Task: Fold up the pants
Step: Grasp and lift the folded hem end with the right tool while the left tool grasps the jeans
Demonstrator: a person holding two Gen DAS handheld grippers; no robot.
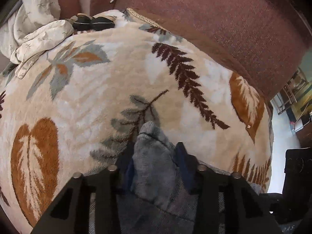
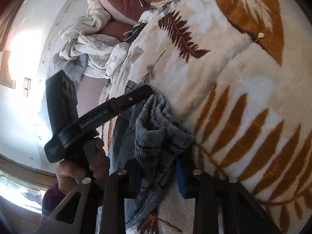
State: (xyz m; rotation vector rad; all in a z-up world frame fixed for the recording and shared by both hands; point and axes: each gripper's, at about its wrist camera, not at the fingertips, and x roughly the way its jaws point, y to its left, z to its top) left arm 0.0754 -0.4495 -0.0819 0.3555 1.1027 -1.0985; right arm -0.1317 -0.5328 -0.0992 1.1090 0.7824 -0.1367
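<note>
The blue-grey pants [image 1: 154, 167] lie bunched on a cream blanket with a leaf pattern [image 1: 117, 62]. In the left wrist view my left gripper [image 1: 155, 156] is shut on a ribbed hem of the pants, which sticks up between the fingers. In the right wrist view my right gripper [image 2: 158, 171] is shut on another ribbed part of the pants [image 2: 156, 136]. The left gripper also shows in that view [image 2: 150, 91], just to the left and beyond, its tip in the same cloth. The rest of the pants is hidden under the grippers.
A reddish-brown sofa back [image 1: 224, 19] runs behind the blanket. A crumpled white sheet [image 1: 33, 31] and a dark small item [image 1: 93, 22] lie at the far left. A pale wall [image 2: 29, 58] and floor edge are on the left of the right wrist view.
</note>
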